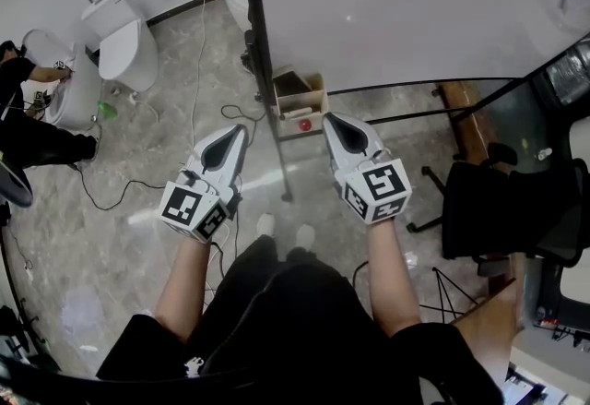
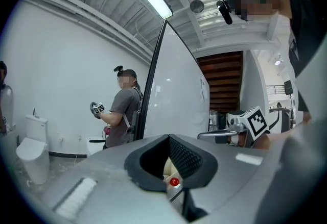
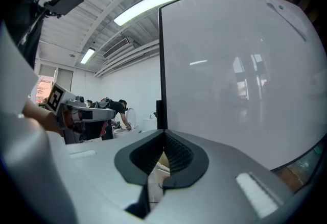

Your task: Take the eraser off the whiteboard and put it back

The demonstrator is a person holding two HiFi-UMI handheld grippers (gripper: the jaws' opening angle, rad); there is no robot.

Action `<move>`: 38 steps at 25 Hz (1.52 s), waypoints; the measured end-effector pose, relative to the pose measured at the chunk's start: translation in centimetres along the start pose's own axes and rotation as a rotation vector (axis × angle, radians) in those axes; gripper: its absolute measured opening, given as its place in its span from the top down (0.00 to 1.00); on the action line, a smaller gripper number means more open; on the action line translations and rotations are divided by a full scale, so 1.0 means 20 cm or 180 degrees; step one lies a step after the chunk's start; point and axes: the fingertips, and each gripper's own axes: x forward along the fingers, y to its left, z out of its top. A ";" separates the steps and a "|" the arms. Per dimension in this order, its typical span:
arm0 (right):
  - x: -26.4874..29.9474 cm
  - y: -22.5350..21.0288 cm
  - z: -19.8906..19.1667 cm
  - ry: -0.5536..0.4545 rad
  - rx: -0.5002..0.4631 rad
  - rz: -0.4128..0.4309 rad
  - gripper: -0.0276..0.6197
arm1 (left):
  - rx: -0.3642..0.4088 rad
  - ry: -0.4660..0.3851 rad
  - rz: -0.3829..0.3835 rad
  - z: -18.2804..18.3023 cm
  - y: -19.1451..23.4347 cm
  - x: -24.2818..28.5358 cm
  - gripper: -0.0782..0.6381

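nearest the camera, the head view shows the person's black-clad legs and two bare forearms reaching forward over a grey marbled floor (image 1: 138,154). the left gripper (image 1: 241,128) and the right gripper (image 1: 327,117) are held side by side, a little apart, both pointing at the foot of the whiteboard (image 1: 415,6). each pair of tongs is closed, tips meeting with only the hollow between the dark pads left open, and nothing sits in either one; each gripper's own view shows the same.

just past the tips, a small wooden box (image 1: 300,99) sits at the base of the board's black frame, with a red ball (image 1: 305,125) in it. the left gripper view catches that red ball through the hollow of its jaws. the board's face is bare white in the right gripper view, and i cannot pick out the eraser in any view.

a black office chair (image 1: 502,209) stands to the right. further off on the left are a white toilet (image 1: 124,39), cables across the floor, and a crouching person (image 1: 28,108). beyond the board's edge, the left gripper view shows another person in a grey shirt (image 2: 122,116).
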 end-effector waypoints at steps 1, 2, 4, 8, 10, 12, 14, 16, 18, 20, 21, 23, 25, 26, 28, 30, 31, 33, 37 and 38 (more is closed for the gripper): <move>0.02 0.00 -0.01 0.0015 -0.0012 -0.0029 0.94 | 0.0005 0.0006 -0.0021 0.00 0.01 0.00 0.88; 0.03 0.00 -0.01 0.0033 -0.0030 -0.0066 0.94 | -0.0005 0.0009 -0.0030 -0.01 0.02 0.00 0.88; 0.07 -0.01 -0.02 0.0066 -0.0060 -0.0148 0.94 | -0.0045 0.0005 -0.0032 -0.01 0.05 0.00 0.88; 0.14 0.01 -0.08 0.0157 -0.0101 -0.0261 0.90 | -0.0093 0.0030 -0.0081 -0.03 0.08 0.01 0.88; 0.19 0.02 -0.11 0.0225 -0.0139 -0.0310 0.88 | -0.0117 0.0067 -0.0082 -0.04 0.10 0.02 0.88; 0.24 0.02 -0.13 0.0269 -0.0179 -0.0351 0.84 | -0.0124 0.0085 -0.0112 -0.06 0.12 0.03 0.88; 0.29 0.01 -0.15 0.0312 -0.0226 -0.0387 0.81 | -0.0121 0.0098 -0.0137 -0.06 0.14 0.04 0.88; 0.34 0.01 -0.16 0.0357 -0.0264 -0.0427 0.79 | -0.0115 0.0104 -0.0166 -0.07 0.16 0.05 0.88; 0.38 0.00 -0.17 0.0383 -0.0302 -0.0490 0.76 | -0.0112 0.0102 -0.0208 -0.09 0.18 0.04 0.88; 0.42 0.00 -0.18 0.0393 -0.0354 -0.0566 0.72 | -0.0132 0.0115 -0.0199 -0.09 0.21 0.04 0.88; 0.44 -0.01 -0.19 0.0403 -0.0372 -0.0596 0.70 | -0.0138 0.0121 -0.0194 -0.09 0.22 0.03 0.88; 0.49 0.00 -0.22 0.0454 -0.0386 -0.0624 0.67 | -0.0164 0.0113 -0.0204 -0.09 0.25 0.03 0.88; 0.54 -0.01 -0.24 0.0502 -0.0410 -0.0642 0.64 | -0.0169 0.0132 -0.0213 -0.10 0.27 0.03 0.88; 0.56 -0.01 -0.25 0.0521 -0.0423 -0.0658 0.62 | -0.0145 0.0152 -0.0227 -0.11 0.28 0.03 0.88; 0.59 -0.02 -0.26 0.0552 -0.0457 -0.0717 0.59 | -0.0132 0.0187 -0.0237 -0.13 0.29 0.03 0.88; 0.61 -0.04 -0.28 0.0594 -0.0533 -0.0794 0.55 | -0.0140 0.0210 -0.0232 -0.13 0.29 0.04 0.88; 0.63 -0.04 -0.28 0.0617 -0.0578 -0.0830 0.52 | -0.0136 0.0215 -0.0240 -0.13 0.30 0.04 0.88; 0.66 -0.05 -0.28 0.0657 -0.0651 -0.0896 0.49 | -0.0137 0.0219 -0.0253 -0.14 0.31 0.03 0.88; 0.73 -0.07 -0.27 0.0687 -0.0797 -0.1001 0.46 | -0.0149 0.0245 -0.0243 -0.16 0.35 0.03 0.88; 0.74 -0.07 -0.26 0.0714 -0.0820 -0.1028 0.45 | -0.0142 0.0248 -0.0249 -0.17 0.36 0.02 0.88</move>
